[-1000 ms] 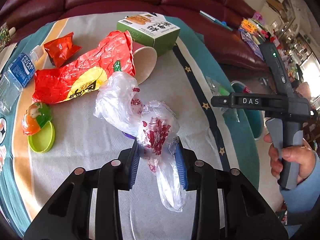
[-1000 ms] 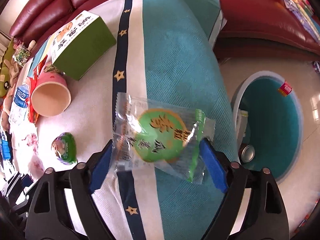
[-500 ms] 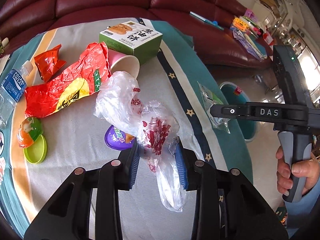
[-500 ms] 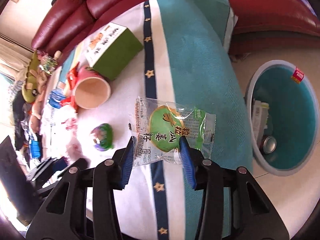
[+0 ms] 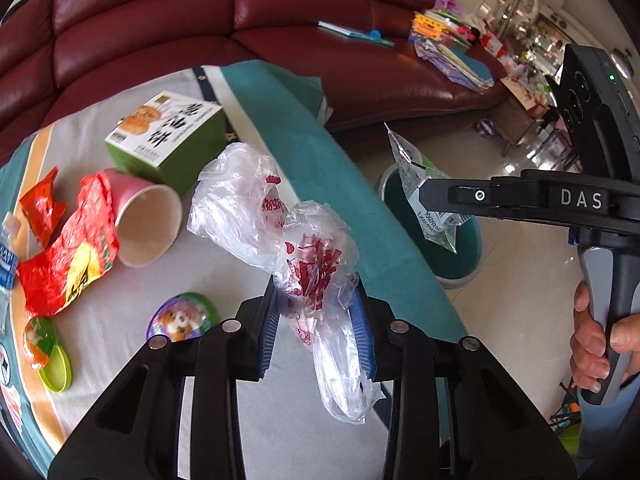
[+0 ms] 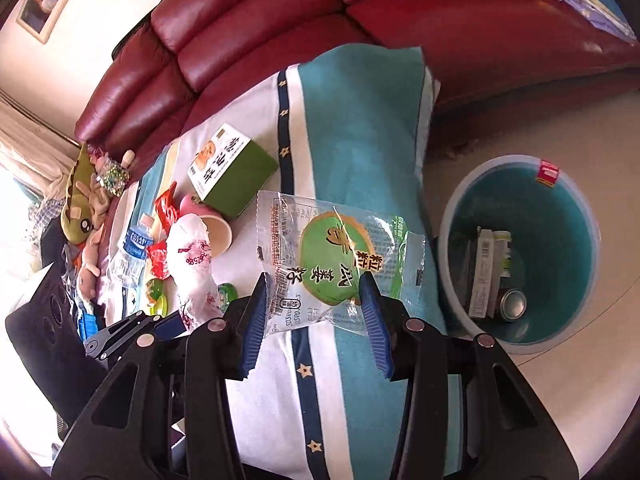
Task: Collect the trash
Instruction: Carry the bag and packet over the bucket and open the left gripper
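Observation:
My left gripper is shut on a crumpled clear plastic bag with red print, held above the table. My right gripper is shut on a clear snack wrapper with a green round label, lifted above the table's teal edge. The wrapper also shows in the left wrist view, over the teal trash bin. In the right wrist view the bin stands on the floor to the right, holding a can and cartons.
On the table lie a green box, a pink paper cup, a red-yellow wrapper, a purple-green capsule, a green lid and a water bottle. A red sofa stands behind.
Both grippers have lifted and moved right toward the bin. The right gripper closed on the green-label wrapper and carried it up off the table.

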`<action>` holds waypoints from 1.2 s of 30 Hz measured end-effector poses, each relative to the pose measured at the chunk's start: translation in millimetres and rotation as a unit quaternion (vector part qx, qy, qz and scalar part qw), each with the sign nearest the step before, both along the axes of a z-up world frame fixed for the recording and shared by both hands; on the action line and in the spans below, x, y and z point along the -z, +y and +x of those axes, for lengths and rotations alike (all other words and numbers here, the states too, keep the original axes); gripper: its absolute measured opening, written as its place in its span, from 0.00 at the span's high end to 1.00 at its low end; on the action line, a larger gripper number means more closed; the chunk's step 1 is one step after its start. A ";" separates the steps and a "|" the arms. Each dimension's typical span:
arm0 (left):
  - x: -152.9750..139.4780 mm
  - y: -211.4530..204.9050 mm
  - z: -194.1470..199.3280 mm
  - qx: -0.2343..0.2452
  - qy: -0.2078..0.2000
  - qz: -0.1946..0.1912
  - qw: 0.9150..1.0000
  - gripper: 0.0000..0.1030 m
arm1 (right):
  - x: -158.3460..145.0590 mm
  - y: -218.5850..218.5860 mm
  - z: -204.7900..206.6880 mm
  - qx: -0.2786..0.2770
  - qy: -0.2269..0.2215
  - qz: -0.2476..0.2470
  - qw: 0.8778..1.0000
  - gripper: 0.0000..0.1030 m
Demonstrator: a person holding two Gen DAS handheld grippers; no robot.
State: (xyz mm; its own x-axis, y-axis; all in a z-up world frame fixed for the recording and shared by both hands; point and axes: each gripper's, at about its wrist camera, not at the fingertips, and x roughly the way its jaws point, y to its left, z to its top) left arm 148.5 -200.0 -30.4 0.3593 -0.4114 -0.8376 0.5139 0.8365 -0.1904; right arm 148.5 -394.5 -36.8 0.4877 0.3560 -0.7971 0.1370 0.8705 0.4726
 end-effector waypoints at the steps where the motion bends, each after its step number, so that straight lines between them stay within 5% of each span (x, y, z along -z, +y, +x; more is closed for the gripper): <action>1: -1.6 -10.0 0.5 0.008 -0.003 0.000 1.000 0.67 | -1.2 -10.9 -3.3 0.009 -0.002 0.000 1.000 0.59; 10: -4.9 -101.5 6.2 0.079 0.000 0.002 0.997 0.67 | 8.7 -105.0 -29.2 0.078 -0.001 0.010 0.997 0.58; 24: 32.0 -209.8 28.1 0.136 0.021 0.028 0.990 0.65 | 44.1 -179.0 -42.8 0.138 0.028 0.037 0.989 0.57; 27: 43.8 -224.3 35.9 0.135 0.028 0.034 0.990 0.48 | 50.6 -183.8 -42.4 0.141 0.036 0.038 0.989 0.57; 36: 61.5 -228.8 44.7 0.121 0.039 0.049 0.991 0.30 | 66.0 -184.7 -30.5 0.138 0.051 0.039 0.988 0.57</action>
State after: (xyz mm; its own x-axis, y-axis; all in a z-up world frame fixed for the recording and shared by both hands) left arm 193.3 -428.7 -91.9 0.1920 -0.3921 -0.8997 0.6889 0.7067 -0.1610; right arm 118.1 -579.2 -102.8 0.4936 0.2834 -0.8222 0.4142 0.7547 0.5088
